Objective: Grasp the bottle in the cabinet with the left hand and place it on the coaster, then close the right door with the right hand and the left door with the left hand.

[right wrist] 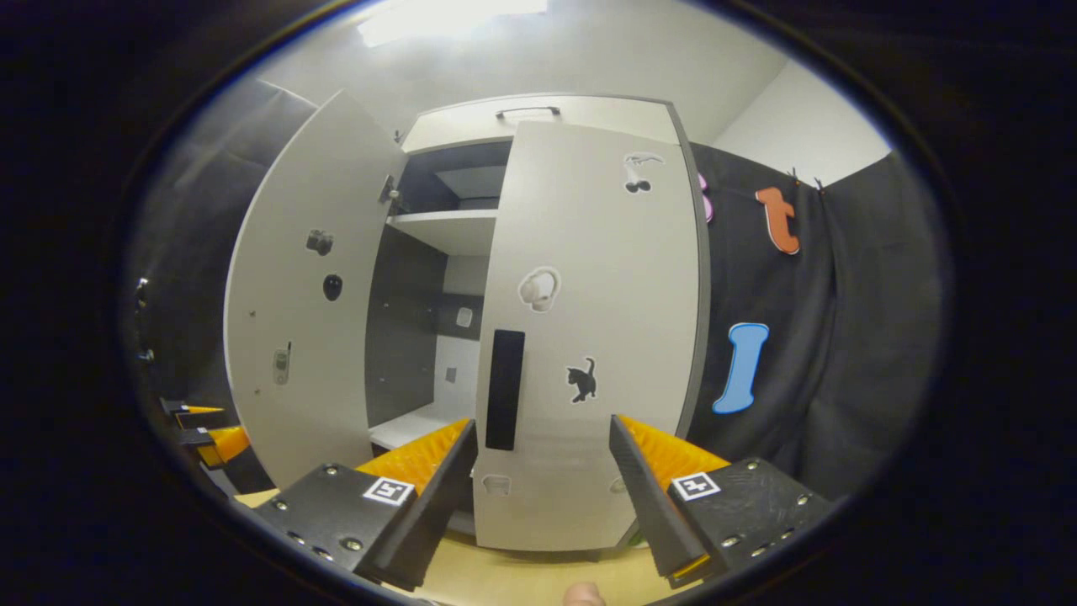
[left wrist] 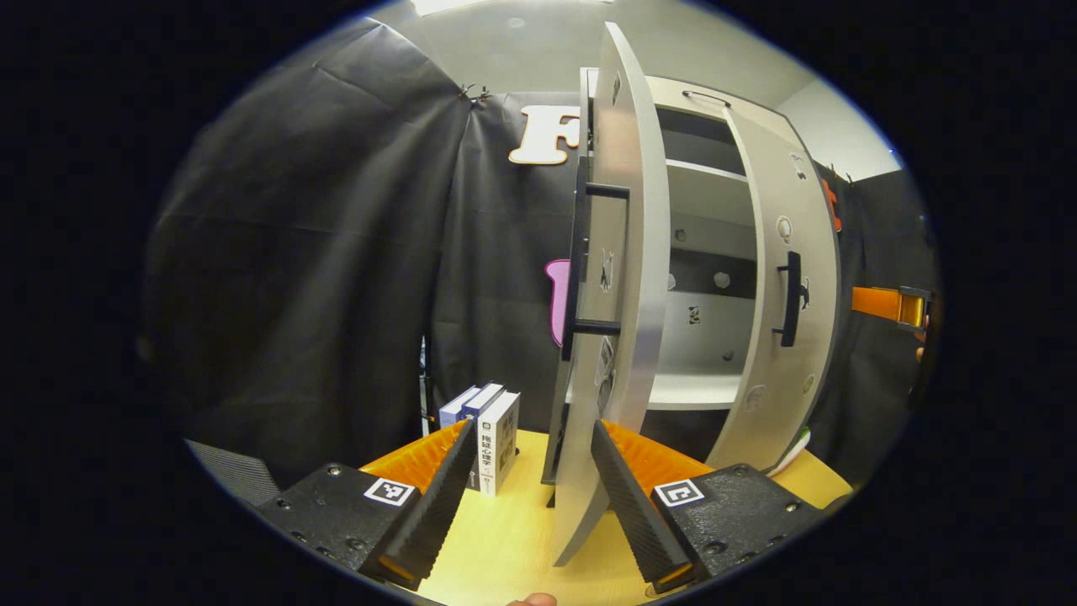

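In the left gripper view, the left gripper [left wrist: 528,497] is seen with its fingers spread apart and nothing held between them, low over the wooden table [left wrist: 513,539]. Just beyond its fingertips the left door [left wrist: 618,278] of the cabinet [left wrist: 707,252] is presented almost edge-on, swung well open, with its black handle [left wrist: 589,261] on the outer face. To the left of that door a few upright books [left wrist: 492,433] are set on the table. Farther right, the right door [left wrist: 791,295] is shown partly open, and white shelves are visible between the two doors. In the right gripper view, the right gripper [right wrist: 543,492] is likewise released and empty, its fingers framing the lower part of the right door, close to the dark vertical handle [right wrist: 505,389]; contact cannot be judged. The bottle and the coaster cannot be located in these views.
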Demonstrator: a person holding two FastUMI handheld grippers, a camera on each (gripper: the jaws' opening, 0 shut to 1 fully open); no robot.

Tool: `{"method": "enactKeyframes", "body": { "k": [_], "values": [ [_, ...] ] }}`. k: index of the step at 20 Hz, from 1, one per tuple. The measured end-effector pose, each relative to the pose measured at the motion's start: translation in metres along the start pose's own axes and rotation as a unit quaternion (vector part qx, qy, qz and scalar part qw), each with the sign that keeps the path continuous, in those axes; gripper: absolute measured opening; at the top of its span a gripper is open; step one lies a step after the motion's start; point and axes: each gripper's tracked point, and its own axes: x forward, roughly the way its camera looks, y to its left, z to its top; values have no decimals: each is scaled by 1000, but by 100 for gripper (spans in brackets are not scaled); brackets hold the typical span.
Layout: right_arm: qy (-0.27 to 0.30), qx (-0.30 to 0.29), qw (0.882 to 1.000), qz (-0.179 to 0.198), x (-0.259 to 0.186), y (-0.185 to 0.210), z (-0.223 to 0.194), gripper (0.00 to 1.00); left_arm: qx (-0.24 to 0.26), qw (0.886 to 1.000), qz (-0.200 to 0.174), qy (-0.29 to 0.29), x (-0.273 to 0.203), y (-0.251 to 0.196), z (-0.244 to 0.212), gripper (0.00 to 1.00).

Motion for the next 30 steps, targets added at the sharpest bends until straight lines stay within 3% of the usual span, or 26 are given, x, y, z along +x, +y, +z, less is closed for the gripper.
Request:
{"method": "enactKeyframes", "body": {
  "k": [7, 8, 9, 10, 15, 16, 17, 30],
  "values": [
    [0, -1, 1000, -14, -8, -15, -1, 96, 2, 1000, -28, 4, 3, -29, -3, 88],
    [0, -1, 1000, -15, -9, -16, 0, 96, 6, 1000, -31, 3, 3, -31, -2, 92],
    [-1, -2, 1000, -16, -11, -17, 0, 96, 9, 999, -33, 3, 3, -34, -3, 84],
    [-2, -2, 1000, -17, -11, -18, 0, 96, 8, 999, -35, 3, 4, -36, -3, 88],
    [-2, -3, 1000, -21, -14, -21, 1, 96, -1, 999, -48, 6, 6, -49, -4, 88],
    [-2, -2, 1000, -22, -15, -22, 0, 96, 1, 999, -51, 7, 7, -52, -4, 84],
    [-2, -1, 1000, -23, -14, -24, 0, 96, 2, 999, -54, 7, 8, -55, -5, 88],
    [1, 1, 999, -43, -20, -43, -4, 96, 1, 995, -101, 6, 14, -100, -4, 88]
  ]
}}
